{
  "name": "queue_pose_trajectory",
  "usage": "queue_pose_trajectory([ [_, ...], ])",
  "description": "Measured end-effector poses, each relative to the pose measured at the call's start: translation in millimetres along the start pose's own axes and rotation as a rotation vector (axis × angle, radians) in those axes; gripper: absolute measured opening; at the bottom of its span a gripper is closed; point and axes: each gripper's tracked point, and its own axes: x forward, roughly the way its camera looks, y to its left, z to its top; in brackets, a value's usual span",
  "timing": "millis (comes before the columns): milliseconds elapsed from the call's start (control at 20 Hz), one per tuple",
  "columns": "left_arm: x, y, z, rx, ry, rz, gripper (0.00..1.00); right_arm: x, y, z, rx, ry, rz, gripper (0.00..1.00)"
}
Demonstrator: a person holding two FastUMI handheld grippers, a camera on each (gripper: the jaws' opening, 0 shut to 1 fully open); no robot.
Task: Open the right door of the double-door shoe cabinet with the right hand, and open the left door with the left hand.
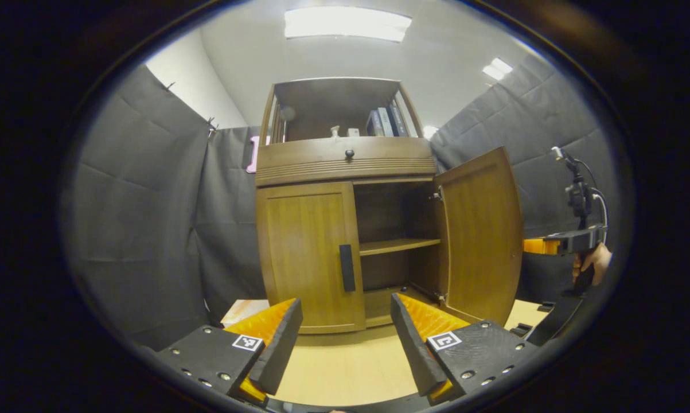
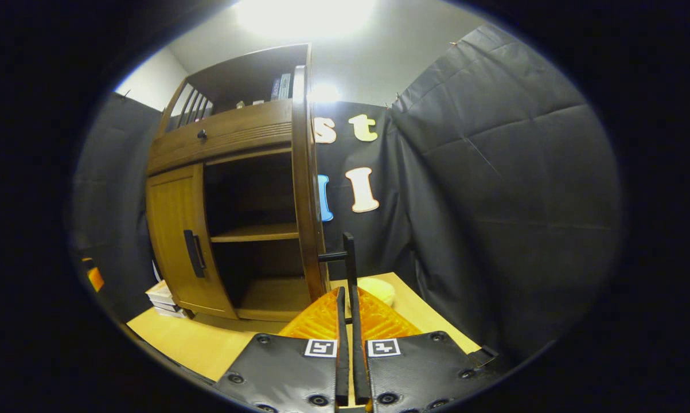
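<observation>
The brown shoe cabinet (image 1: pixel 345 160) stands on a light wooden table. Its left door (image 1: pixel 304 252) is closed, with a black handle (image 1: pixel 347 268) near its inner edge. My left gripper (image 1: pixel 345 338) hangs open in front of that door, a short way off and touching nothing. The right door (image 1: pixel 482 235) is swung wide open. In the right gripper view that door (image 2: pixel 307 183) is edge-on, and my right gripper (image 2: pixel 349 321) is shut on its black bar handle (image 2: pixel 350 258). In the left gripper view a hand (image 1: pixel 594 261) holds the right gripper (image 1: pixel 557 245) behind the door's edge.
Inside the open half there is one shelf (image 1: pixel 399 245) with nothing on it. Books (image 1: pixel 385 121) stand in the top compartment above a drawer knob (image 1: pixel 349 153). A flat stack (image 2: pixel 164 298) lies left of the cabinet. A pale round object (image 2: pixel 379 289) lies behind the open door.
</observation>
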Motion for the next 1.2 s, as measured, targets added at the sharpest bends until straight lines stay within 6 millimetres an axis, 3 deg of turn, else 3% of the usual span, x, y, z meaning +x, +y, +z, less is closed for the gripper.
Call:
queue_pose_trajectory([
  [50, 1, 1, -1, -0.003, -0.001, 0.000, 0.89, -5, 0, 3, -0.003, -0.017, -0.007, 0.00],
  [200, 11, 1, 4, 0.008, -0.016, -0.004, 0.89, -25, 10, 6, -0.029, -0.049, -0.003, 0.00],
  [300, 24, 2, 7, 0.015, -0.027, -0.009, 0.89, -38, 23, 4, -0.045, -0.048, 0.037, 0.11],
  [350, 34, 2, 9, 0.014, -0.032, -0.013, 0.89, -44, 30, 4, -0.050, -0.048, 0.056, 0.23],
  [550, 75, -4, 16, 0.004, -0.040, -0.023, 0.89, -60, 48, 1, -0.067, -0.063, 0.108, 0.92],
  [750, 117, -5, 13, -0.007, -0.042, -0.022, 0.89, -59, 61, -2, -0.096, -0.063, 0.137, 0.95],
  [1000, 163, -1, 5, -0.023, -0.038, -0.017, 0.89, -54, 64, -9, -0.101, -0.045, 0.138, 0.92],
  [1200, 202, 6, -6, -0.049, -0.040, -0.005, 0.89, -44, 69, -15, -0.114, -0.023, 0.143, 0.95],
])
